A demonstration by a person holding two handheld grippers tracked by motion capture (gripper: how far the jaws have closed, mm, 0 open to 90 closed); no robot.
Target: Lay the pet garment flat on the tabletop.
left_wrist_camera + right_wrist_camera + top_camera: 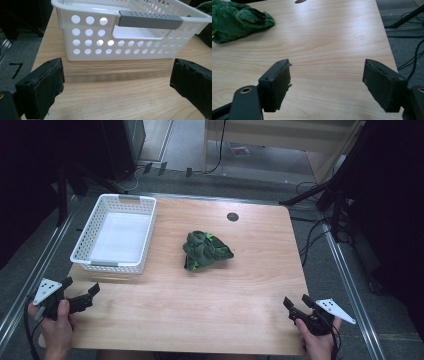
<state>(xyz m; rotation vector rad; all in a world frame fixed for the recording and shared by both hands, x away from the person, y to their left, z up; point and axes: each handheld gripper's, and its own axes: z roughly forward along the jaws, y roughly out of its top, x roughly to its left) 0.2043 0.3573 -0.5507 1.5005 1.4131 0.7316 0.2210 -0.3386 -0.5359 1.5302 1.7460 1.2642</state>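
Observation:
A crumpled green cloth (206,250) lies near the middle of the wooden table (200,305), and it also appears at the top left of the right gripper view as the green cloth (237,21). A white perforated basket (116,233) stands at the table's left, empty inside. My left gripper (80,289) rests at the front left corner, open, with its jaws facing the basket's near wall (120,45) and grey handle (150,22). At the front right edge my right gripper (296,302) is open over bare wood, nothing between its jaws (327,82).
A round dark cable hole (232,217) sits near the table's far edge. Metal rails run along both sides of the table, and cables (315,235) lie on the floor to the right. Dark stands rise behind the table at both sides.

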